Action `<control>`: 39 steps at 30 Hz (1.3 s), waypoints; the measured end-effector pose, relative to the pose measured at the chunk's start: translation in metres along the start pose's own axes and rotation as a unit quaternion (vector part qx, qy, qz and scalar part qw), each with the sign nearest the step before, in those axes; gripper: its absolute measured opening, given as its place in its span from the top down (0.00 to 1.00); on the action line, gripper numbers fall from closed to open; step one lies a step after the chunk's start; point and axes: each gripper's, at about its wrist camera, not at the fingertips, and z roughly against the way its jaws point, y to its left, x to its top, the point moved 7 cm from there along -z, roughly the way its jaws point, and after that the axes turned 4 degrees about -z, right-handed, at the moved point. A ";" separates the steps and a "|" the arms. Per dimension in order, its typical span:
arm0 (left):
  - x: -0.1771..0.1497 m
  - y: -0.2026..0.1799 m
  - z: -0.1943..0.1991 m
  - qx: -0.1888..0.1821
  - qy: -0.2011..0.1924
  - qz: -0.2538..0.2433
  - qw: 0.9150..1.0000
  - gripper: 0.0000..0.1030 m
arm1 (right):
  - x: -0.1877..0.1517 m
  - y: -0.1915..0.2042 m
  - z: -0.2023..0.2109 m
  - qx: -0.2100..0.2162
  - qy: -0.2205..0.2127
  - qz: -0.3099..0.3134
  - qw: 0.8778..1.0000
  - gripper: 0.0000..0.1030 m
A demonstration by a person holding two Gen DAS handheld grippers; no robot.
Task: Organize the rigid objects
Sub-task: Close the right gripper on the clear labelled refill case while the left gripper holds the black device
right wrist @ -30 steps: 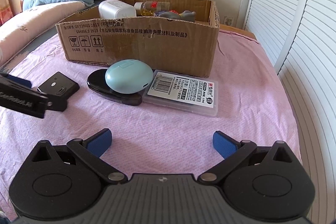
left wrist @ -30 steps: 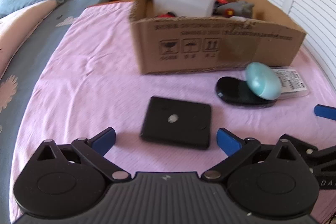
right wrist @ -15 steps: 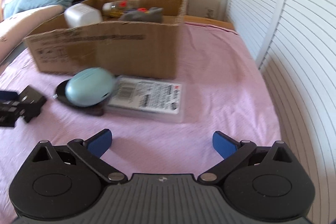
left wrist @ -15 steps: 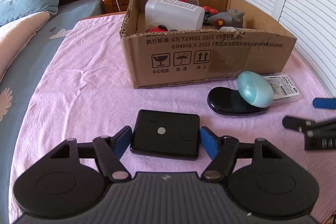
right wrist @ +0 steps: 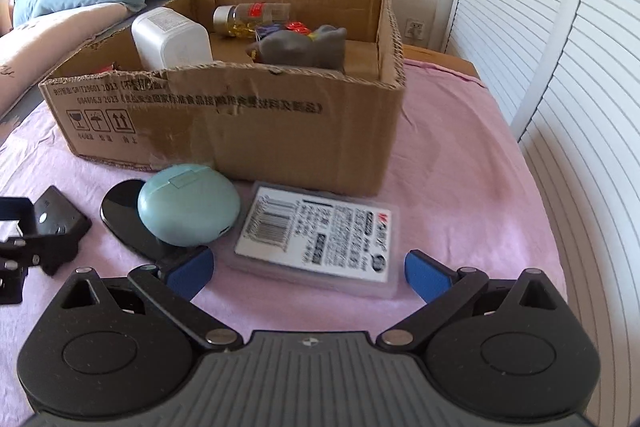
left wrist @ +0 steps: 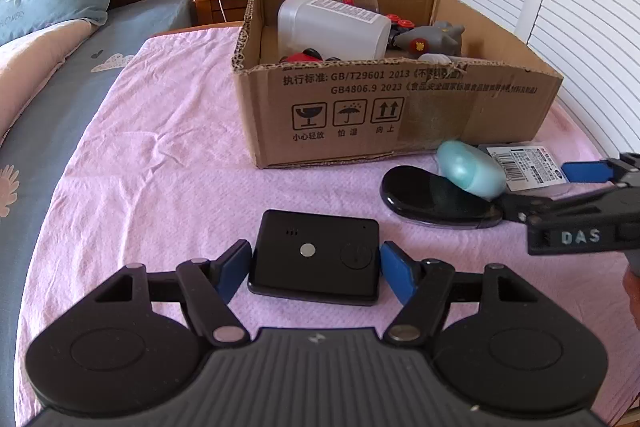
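Tightly around black device (left wrist: pixel 316 259): left claw (left wrist: pixel 314 269)

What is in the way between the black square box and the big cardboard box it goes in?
Nothing visible. The black square box sits between the left gripper fingers, and only bare pink sheet lies between it and the cardboard box. The box's front wall stands up, so it likely needs lifting over.
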 end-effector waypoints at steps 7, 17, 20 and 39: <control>0.000 0.000 0.000 0.000 -0.001 0.000 1.000 0.32 | 0.003 -0.021 -0.004 -0.023 -0.004 -0.037 0.999 0.00; -0.001 -0.004 -0.002 0.013 -0.005 -0.004 1.000 0.25 | 0.002 -0.032 -0.004 -0.015 -0.011 -0.031 0.999 0.00; 0.000 -0.004 -0.004 0.013 -0.006 -0.005 1.000 0.24 | 0.003 -0.032 -0.005 -0.013 -0.009 -0.027 1.000 0.00; 0.001 -0.002 -0.003 0.008 -0.014 -0.012 1.000 0.31 | 0.010 -0.027 -0.007 0.012 -0.011 0.003 1.000 0.10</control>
